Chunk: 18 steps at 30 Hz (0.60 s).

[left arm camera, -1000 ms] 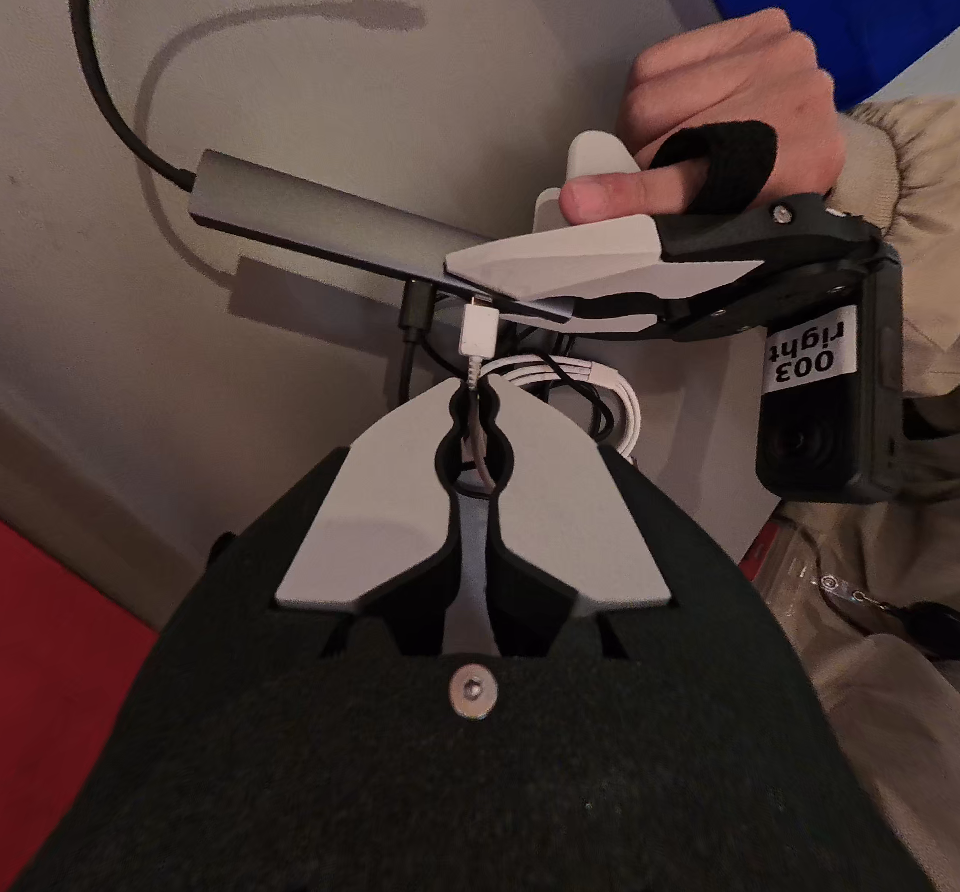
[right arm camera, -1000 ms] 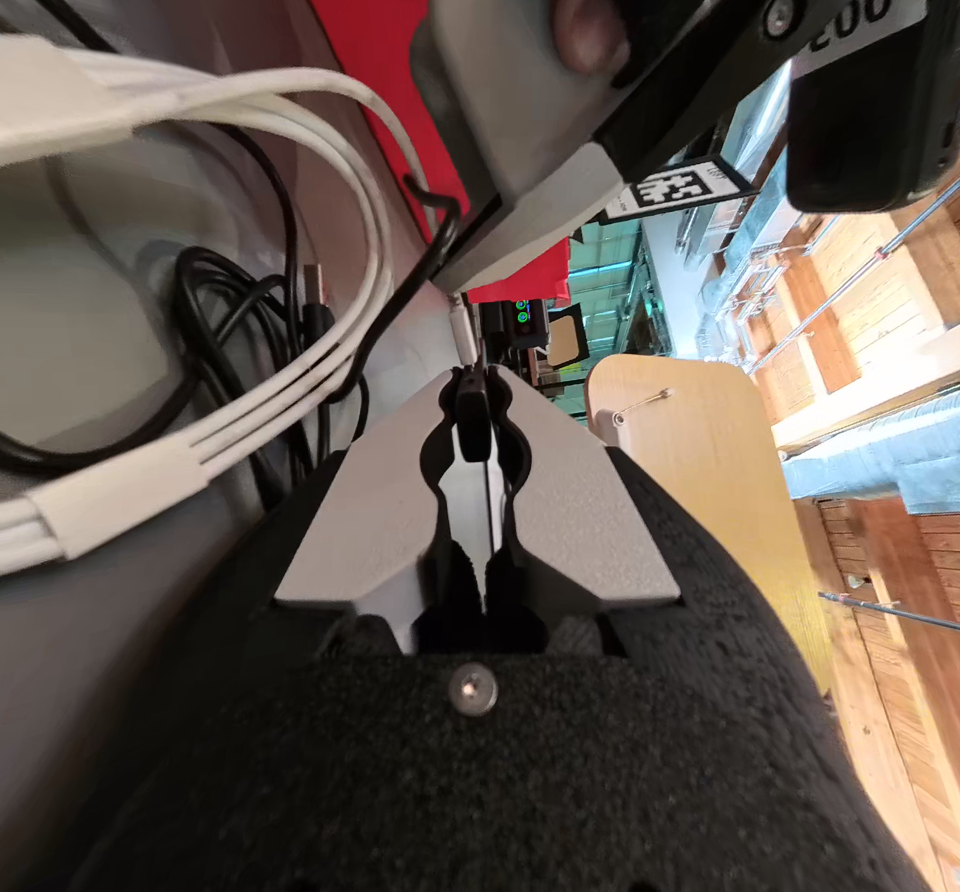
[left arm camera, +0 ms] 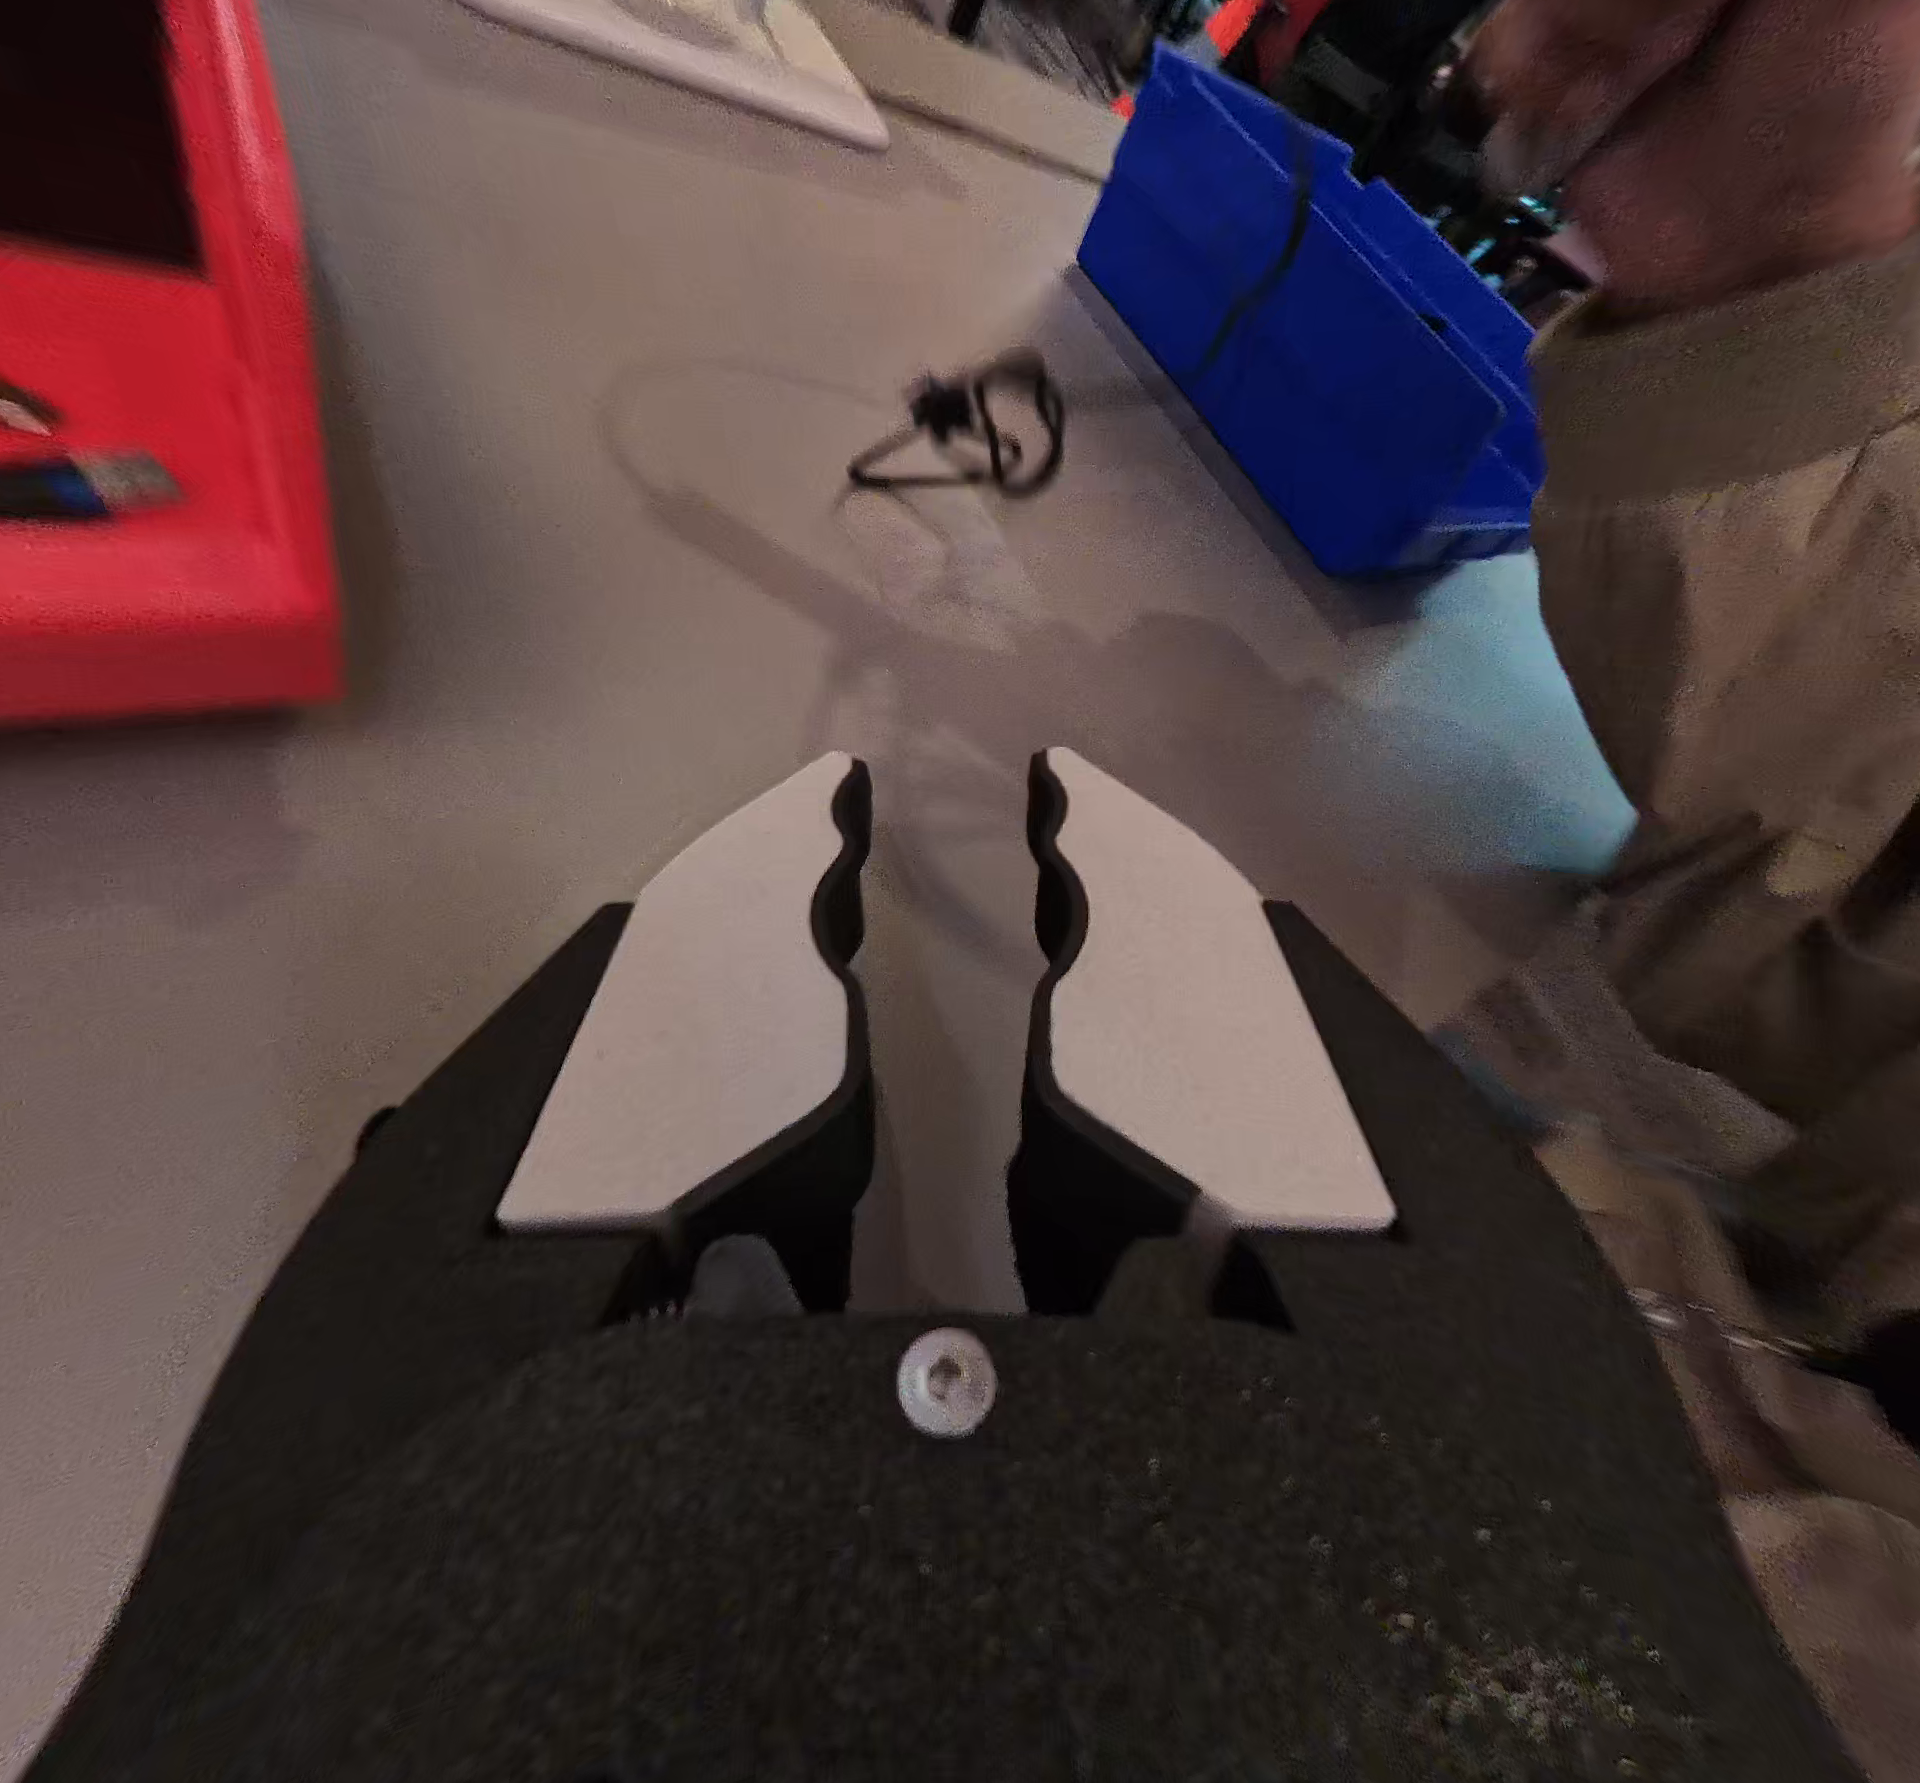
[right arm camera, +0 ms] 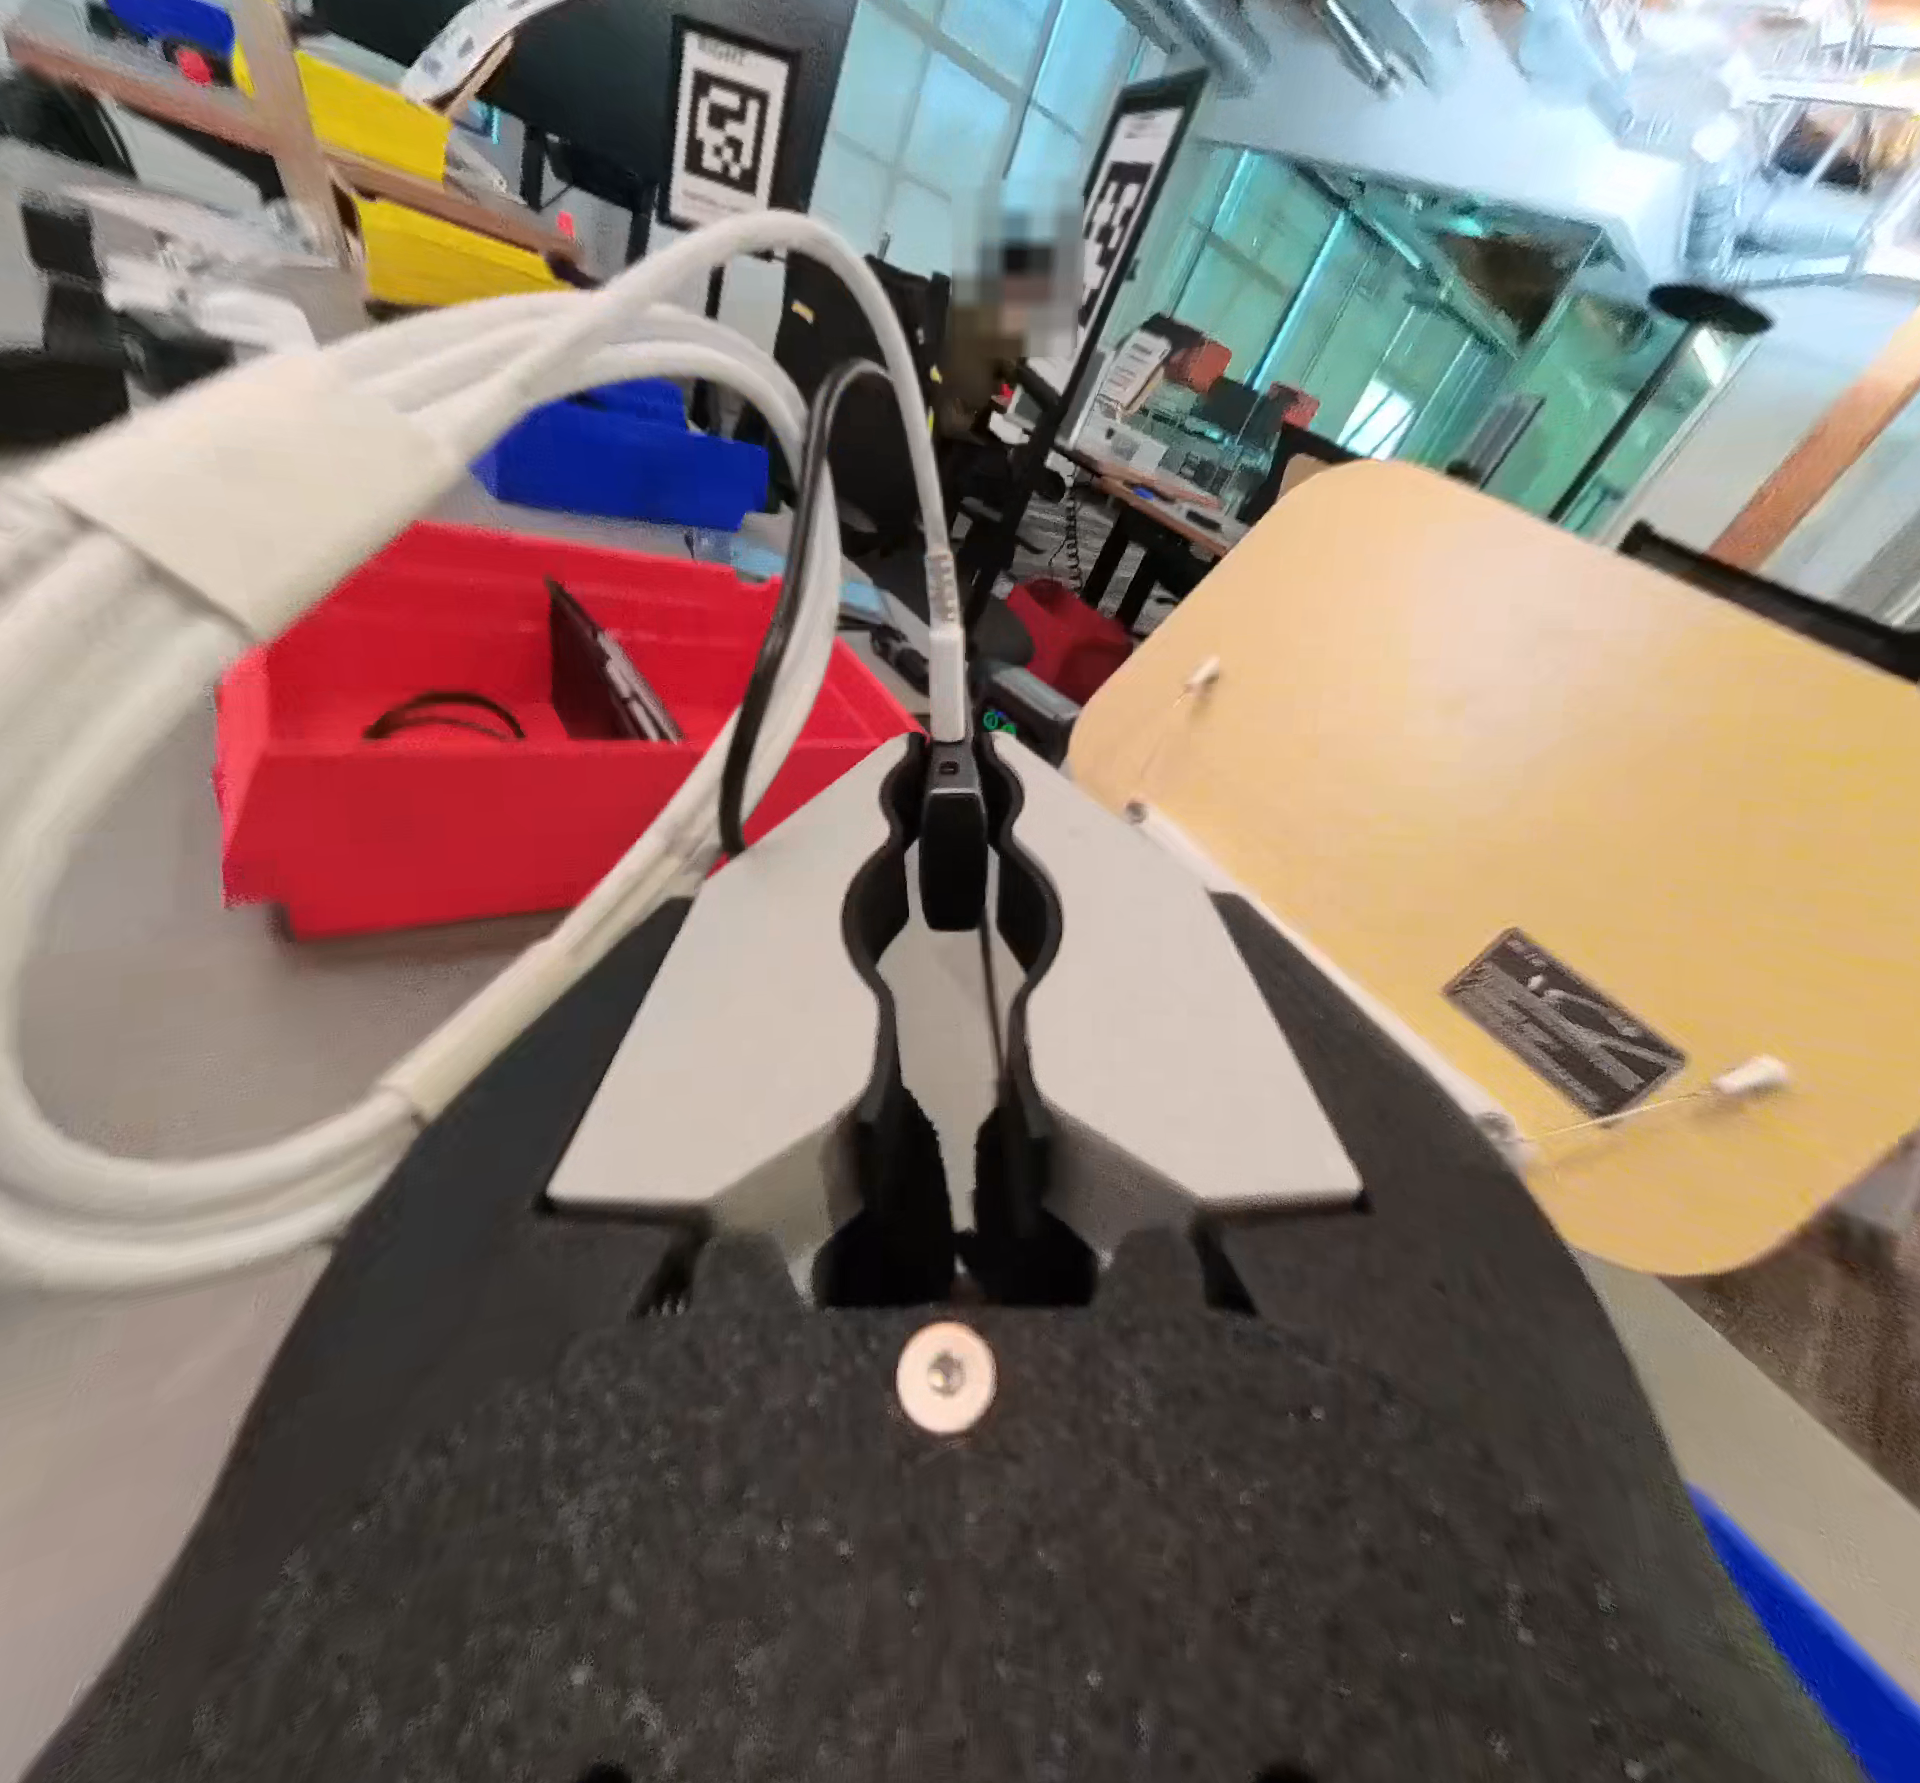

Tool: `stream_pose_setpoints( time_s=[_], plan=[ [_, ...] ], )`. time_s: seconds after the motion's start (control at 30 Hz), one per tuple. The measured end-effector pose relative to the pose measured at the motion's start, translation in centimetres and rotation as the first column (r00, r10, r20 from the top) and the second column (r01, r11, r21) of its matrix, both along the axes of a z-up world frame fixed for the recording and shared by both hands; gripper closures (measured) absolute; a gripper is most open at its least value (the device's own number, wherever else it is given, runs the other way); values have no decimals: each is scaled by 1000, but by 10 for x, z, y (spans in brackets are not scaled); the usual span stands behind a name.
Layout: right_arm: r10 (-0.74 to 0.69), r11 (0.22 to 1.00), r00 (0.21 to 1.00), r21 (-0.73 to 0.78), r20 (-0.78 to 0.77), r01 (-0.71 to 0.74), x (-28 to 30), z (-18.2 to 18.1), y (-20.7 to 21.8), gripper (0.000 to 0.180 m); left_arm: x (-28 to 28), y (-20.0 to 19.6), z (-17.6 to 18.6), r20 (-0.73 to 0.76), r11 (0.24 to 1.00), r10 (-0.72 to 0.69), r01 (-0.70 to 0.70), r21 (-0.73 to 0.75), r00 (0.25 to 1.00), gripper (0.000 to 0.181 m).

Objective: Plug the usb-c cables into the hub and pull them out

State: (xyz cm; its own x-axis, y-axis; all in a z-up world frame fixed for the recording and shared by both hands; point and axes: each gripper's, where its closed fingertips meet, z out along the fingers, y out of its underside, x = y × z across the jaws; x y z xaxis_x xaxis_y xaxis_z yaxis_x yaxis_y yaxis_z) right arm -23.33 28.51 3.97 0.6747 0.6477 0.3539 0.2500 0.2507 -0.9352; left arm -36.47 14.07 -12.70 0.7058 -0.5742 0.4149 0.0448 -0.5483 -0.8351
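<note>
Having let go of the white cable [right arm camera: 940,590], the left gripper [left arm camera: 948,777] now hangs apart and empty, while the right gripper [right arm camera: 951,746] stays clamped on the hub [right arm camera: 951,840], both cables still plugged in.

Left wrist view: open grey tabletop [left arm camera: 540,299] ahead of the left gripper [left arm camera: 948,777], whose parted fingers have nothing between them.
- Left: red plastic bin [left arm camera: 208,528] walls off that side.
- Far right: blue plastic bin [left arm camera: 1330,383]; passage between the two bins is wide.
- Mid-lane, far: small tangle of black cable [left arm camera: 966,434] on the table.
- Right edge: person's tan sleeve [left arm camera: 1745,694] crowds in.

Right wrist view: looped white cable bundle [right arm camera: 260,486] fills the near left; tan wooden chair back [right arm camera: 1455,798] blocks the right.
</note>
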Motion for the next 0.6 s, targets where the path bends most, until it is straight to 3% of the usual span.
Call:
stream_pose_setpoints(
  time_s=[0.07,0.17,0.33,0.5,0.6],
  plan=[
    [-34,998,999,-49,30,35,17,41,3,171,10,-12,-3,69,991,-79,86,-99,994,154],
    [-189,982,974,41,125,185,59,107,15,171,7,-14,1,81,993,-94,99,-68,992,155],
    [-334,943,932,49,139,330,132,198,33,171,6,-24,7,116,989,-127,135,-67,985,155],
    [-453,891,879,56,150,450,198,254,51,170,7,-23,4,85,988,-132,138,-71,988,155],
    [-535,844,823,75,192,531,237,267,60,171,10,-23,0,88,984,-143,151,-96,986,155]
  ],
)
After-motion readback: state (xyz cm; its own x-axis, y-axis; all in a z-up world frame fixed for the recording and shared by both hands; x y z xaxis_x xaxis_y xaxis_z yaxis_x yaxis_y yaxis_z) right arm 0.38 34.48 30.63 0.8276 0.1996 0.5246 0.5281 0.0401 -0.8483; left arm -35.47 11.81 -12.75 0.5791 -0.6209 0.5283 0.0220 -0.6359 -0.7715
